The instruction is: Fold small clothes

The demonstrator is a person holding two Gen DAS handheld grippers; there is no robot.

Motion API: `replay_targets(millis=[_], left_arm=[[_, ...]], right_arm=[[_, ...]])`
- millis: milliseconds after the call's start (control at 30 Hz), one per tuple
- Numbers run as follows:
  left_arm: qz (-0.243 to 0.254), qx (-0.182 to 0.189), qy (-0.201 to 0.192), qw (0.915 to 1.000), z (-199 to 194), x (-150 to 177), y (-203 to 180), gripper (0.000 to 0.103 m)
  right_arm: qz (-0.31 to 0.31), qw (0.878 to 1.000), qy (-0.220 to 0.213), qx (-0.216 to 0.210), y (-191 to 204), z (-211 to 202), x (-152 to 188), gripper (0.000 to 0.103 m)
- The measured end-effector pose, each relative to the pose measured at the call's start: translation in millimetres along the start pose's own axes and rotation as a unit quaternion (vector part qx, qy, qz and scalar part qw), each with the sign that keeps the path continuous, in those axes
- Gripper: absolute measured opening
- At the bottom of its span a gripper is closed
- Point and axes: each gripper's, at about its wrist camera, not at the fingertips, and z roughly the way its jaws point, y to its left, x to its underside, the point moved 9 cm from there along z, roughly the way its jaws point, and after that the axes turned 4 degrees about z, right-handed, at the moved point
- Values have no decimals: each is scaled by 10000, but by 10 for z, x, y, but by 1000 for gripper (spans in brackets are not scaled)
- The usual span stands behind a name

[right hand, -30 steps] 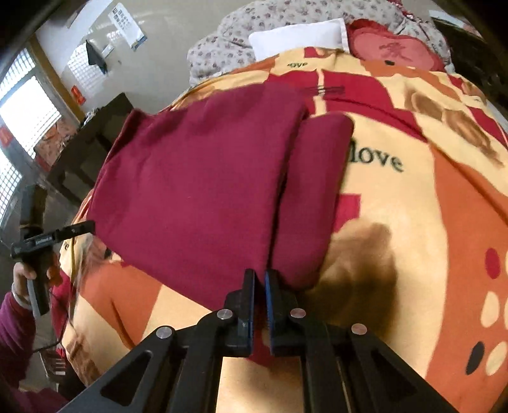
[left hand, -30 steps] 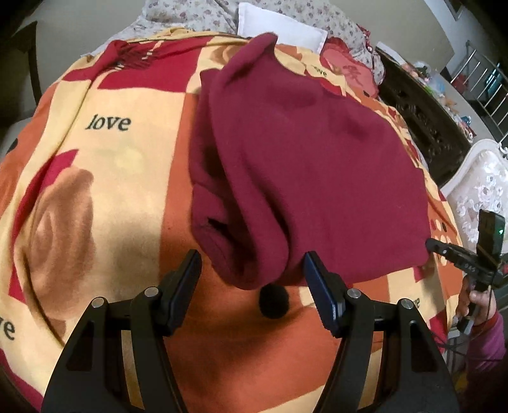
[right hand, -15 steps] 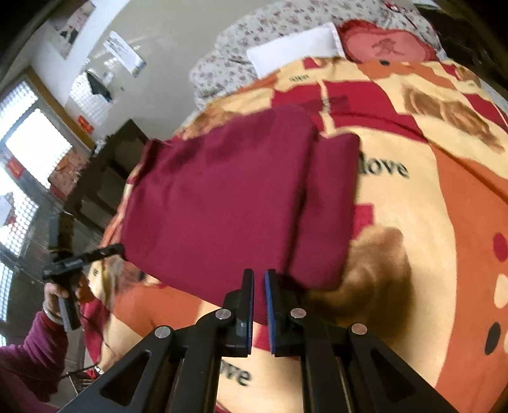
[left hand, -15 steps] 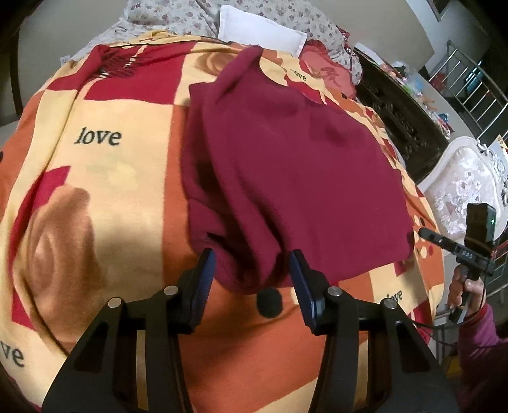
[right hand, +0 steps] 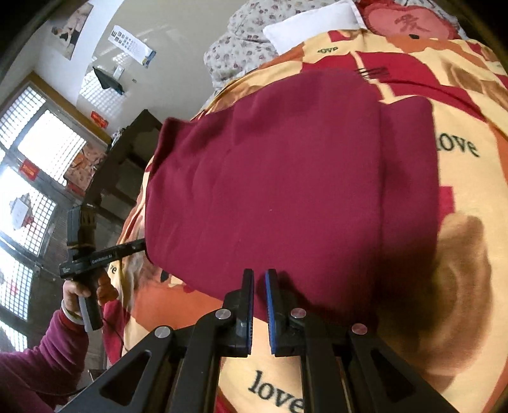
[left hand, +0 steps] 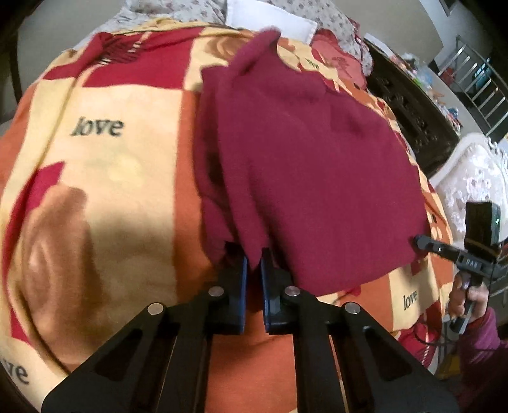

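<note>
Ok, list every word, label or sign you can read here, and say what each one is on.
"love": printed repeatedly on the orange, cream and red patterned blanket.
"GenRobot.AI": on the black handheld gripper.
Red Chinese character on the red cushion: not legible to me.
Wall eye chart and red window signs: too small to read.

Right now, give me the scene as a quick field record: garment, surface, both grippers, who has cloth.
garment: maroon garment, partly folded, one side turned over on itself
surface: patterned blanket printed with "love", on a bed
left gripper: jaws have just closed, pinching the garment's near edge
right gripper: shut at the garment's near hem; whether cloth is caught between the pads cannot be told
background: white pillow at the bed's head
</note>
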Motion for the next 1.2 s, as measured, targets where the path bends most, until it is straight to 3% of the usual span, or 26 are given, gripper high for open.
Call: replay_targets(millis=[100,267,400,533,633,700,833,1067,1200], left_arm=[[-51,-103,-162,9998,-143,-32,126,6],[-184,-263,-105,9994,-110,45,269,6],[12,-406,-111,9991,-184,25,183,6],[342,-509,-90,9981,-320,-12,84,7],[421,-902,-187,9949,-416,-12,33,8],[319,-905,-237,9951,-454,-8,6,8],[294,-1210,-299,9918,-491,-12,-32,27],[282,-1347,-497,9892,-545,-118,-101,29],[391,-1383,-572,9880,-566,-181,-175,38]], right_arm=[[-130,9999,6,-44,95,21,-15,6],[-163,9998,76,37,43,122,-65,6],[96,9992,316,231,-132,186,-58,6],[46,9991,207,368,-141,71,-144,6],[44,9995,119,291,-61,73,-223,16],[-17,9995,175,244,32,161,-247,32],[-384,9982,381,246,268,391,-271,35],[-671,9962,446,325,481,585,-343,35],[-648,9962,447,370,482,590,-354,35]])
